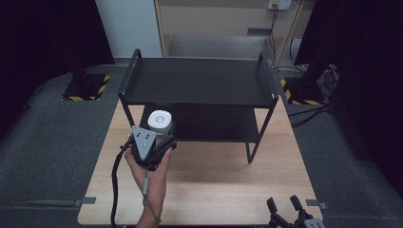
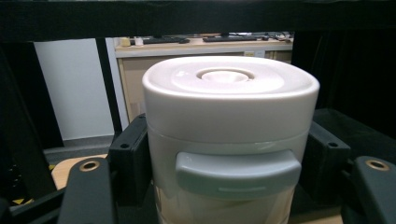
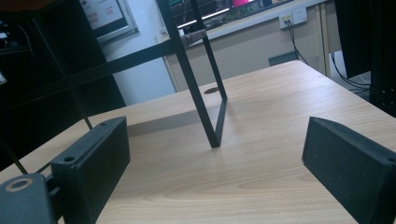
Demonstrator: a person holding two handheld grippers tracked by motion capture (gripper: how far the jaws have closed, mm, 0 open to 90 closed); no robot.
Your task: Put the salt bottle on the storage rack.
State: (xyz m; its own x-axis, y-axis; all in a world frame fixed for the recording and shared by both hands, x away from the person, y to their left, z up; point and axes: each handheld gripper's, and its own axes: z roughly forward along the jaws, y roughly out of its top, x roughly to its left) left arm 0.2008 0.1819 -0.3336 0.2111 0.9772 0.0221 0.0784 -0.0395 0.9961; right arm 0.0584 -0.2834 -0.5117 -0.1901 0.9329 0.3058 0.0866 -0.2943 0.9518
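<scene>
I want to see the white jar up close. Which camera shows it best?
The left gripper view: the jar is close and large there, with its lid and grey latch plain, held between the black jaws. The high view shows the jar small, from above, at the left gripper by the shelf.

Rack [image 1: 199, 80] on table [image 1: 214, 180]; canister [image 1: 159, 121] in left gripper [image 1: 154, 142] before rack's left leg.

Light wood-grain counter [image 1: 214, 185], rectangular, standing on grey floor [image 1: 47, 142]. A black two-tier metal shelf rack [image 1: 199, 83] stands directly on its far half, thin legs planted on the wood; one front leg [image 3: 215, 126] casts a shadow across the surface. Both tiers appear bare.
</scene>
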